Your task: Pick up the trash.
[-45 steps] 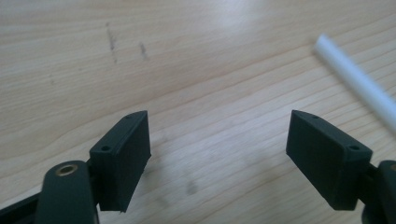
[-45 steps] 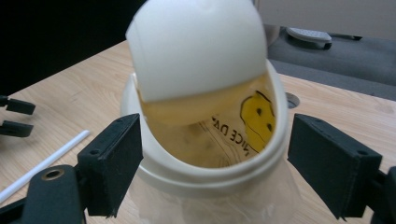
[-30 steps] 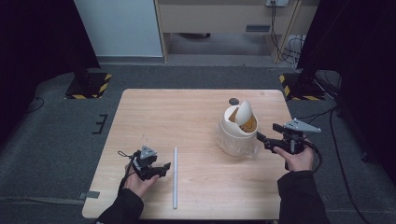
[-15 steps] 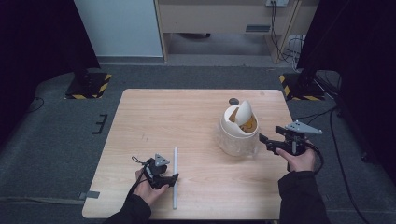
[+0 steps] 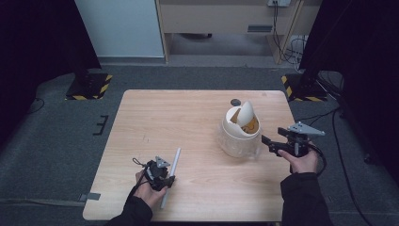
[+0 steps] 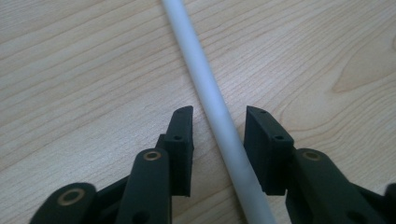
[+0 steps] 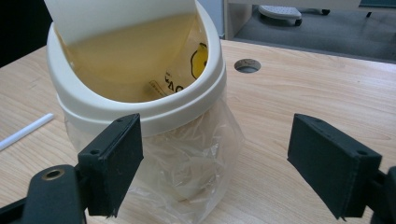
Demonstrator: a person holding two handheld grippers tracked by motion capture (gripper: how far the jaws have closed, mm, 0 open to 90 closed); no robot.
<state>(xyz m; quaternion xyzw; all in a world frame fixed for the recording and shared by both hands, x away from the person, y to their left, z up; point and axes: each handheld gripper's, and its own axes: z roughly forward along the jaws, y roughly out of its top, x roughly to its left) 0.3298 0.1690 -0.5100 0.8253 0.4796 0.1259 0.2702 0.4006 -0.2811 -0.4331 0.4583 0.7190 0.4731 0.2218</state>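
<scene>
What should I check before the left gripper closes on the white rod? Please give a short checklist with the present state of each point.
1. The white rod lies between the jaws of the left gripper: ok.
2. The left jaws are open, with a gap on each side of the rod: ok.
3. The rod lies flat on the table, with nothing on top of it: ok.
4. The right gripper is open and apart from the small bin: ok.
5. The swing lid of the bin is tilted and leaves an opening: ok.
6. Whether the opening is wide enough for the rod: cannot tell.
</scene>
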